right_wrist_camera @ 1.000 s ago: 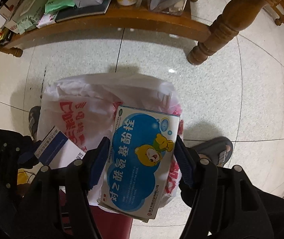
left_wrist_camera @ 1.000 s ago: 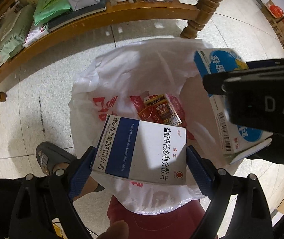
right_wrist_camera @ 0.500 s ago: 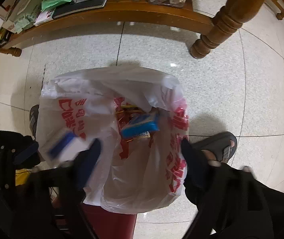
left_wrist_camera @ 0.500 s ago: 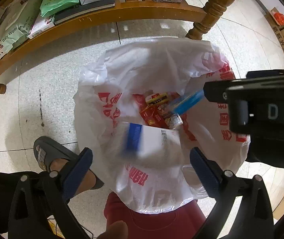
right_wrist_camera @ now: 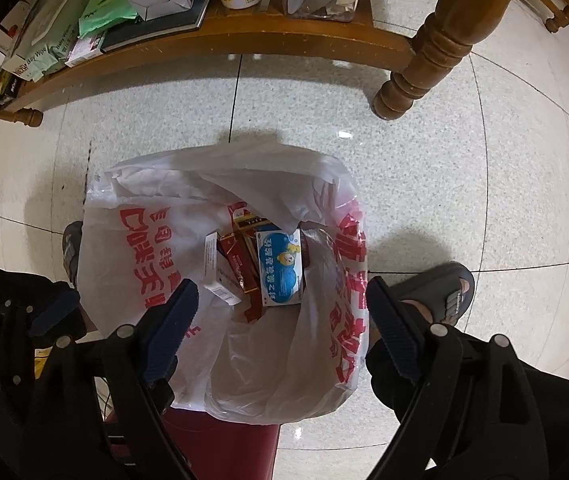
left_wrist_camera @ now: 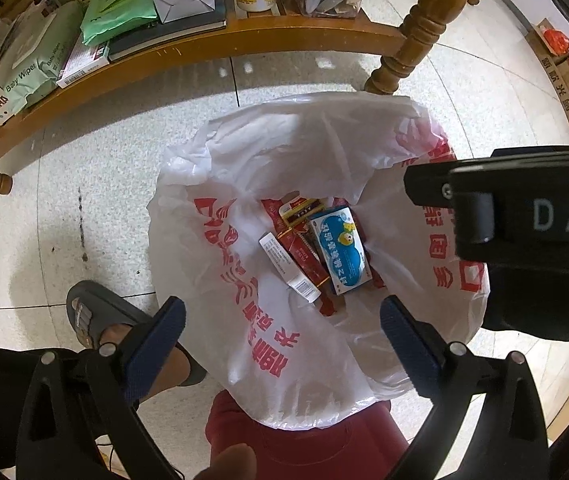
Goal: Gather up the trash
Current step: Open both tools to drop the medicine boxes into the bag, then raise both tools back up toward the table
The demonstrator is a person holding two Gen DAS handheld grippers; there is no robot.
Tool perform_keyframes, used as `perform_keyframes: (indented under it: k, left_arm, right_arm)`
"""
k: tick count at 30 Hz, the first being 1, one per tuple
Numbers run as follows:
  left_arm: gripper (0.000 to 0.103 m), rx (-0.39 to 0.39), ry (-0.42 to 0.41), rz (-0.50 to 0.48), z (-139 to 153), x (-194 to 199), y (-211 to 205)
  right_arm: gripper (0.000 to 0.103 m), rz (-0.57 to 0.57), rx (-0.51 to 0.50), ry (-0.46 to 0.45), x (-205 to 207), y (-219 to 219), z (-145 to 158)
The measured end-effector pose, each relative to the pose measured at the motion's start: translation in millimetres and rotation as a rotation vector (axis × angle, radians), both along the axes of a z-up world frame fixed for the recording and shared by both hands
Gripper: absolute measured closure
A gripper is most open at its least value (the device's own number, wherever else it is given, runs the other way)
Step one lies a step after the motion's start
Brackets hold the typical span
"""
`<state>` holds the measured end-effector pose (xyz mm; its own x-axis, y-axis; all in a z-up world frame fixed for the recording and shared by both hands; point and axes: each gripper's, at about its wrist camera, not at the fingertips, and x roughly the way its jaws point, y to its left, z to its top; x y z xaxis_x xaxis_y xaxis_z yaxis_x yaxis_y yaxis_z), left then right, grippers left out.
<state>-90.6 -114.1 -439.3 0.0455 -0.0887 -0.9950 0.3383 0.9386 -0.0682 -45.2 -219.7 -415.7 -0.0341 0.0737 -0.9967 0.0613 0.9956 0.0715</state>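
A red bin lined with a white plastic bag point(left_wrist_camera: 284, 152) printed in red stands on the floor below both grippers; the bag also shows in the right wrist view point(right_wrist_camera: 156, 208). Inside lie a blue-and-white medicine box point(left_wrist_camera: 342, 250) point(right_wrist_camera: 280, 266), a white box point(left_wrist_camera: 288, 266) point(right_wrist_camera: 216, 272) and red cartons point(left_wrist_camera: 304, 258). My left gripper point(left_wrist_camera: 282, 332) is open and empty above the bag's near rim. My right gripper point(right_wrist_camera: 282, 316) is open and empty above the bag; its body shows at the right of the left wrist view point(left_wrist_camera: 524, 220).
A wooden shelf point(left_wrist_camera: 204, 40) behind the bin holds wipes packs, boxes and a bottle. A turned table leg point(right_wrist_camera: 424, 68) stands at the back right. The person's sandalled feet point(left_wrist_camera: 96, 320) point(right_wrist_camera: 444, 292) flank the bin on the tiled floor.
Both grippers opened and let go of their boxes. The white-and-blue box and the blue cartoon box dropped into the bag and now rest among the red cartons.
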Motion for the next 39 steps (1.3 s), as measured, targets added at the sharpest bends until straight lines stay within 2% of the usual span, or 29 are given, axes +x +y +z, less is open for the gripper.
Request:
perform_keyframes:
  k: [11, 15, 19, 23, 29, 39]
  left_arm:
    - [0.008, -0.015, -0.027, 0.008, 8, 1, -1]
    - [0.008, -0.045, -0.088, 0.009, 28, 5, -4]
    - [0.008, -0.096, -0.189, 0.034, 62, 11, -2]
    - [0.008, -0.148, -0.302, 0.051, 99, 14, 3]
    - [0.008, -0.178, -0.403, 0.033, 141, 13, 8]
    - [0.008, -0.266, -0.494, 0.072, 220, 26, 38]
  right_arm:
    - [0.019, -0.025, 0.002, -0.024, -4, -6, 11]
    - [0.019, -0.035, 0.008, -0.055, -6, -11, 26]
    - [0.019, -0.079, 0.061, -0.118, -14, -22, 59]
    - [0.018, -0.104, 0.062, -0.192, -22, -35, 95]
    - [0.018, -0.122, 0.069, -0.291, -33, -46, 151]
    - [0.015, -0.069, 0.055, -0.425, -27, -35, 241]
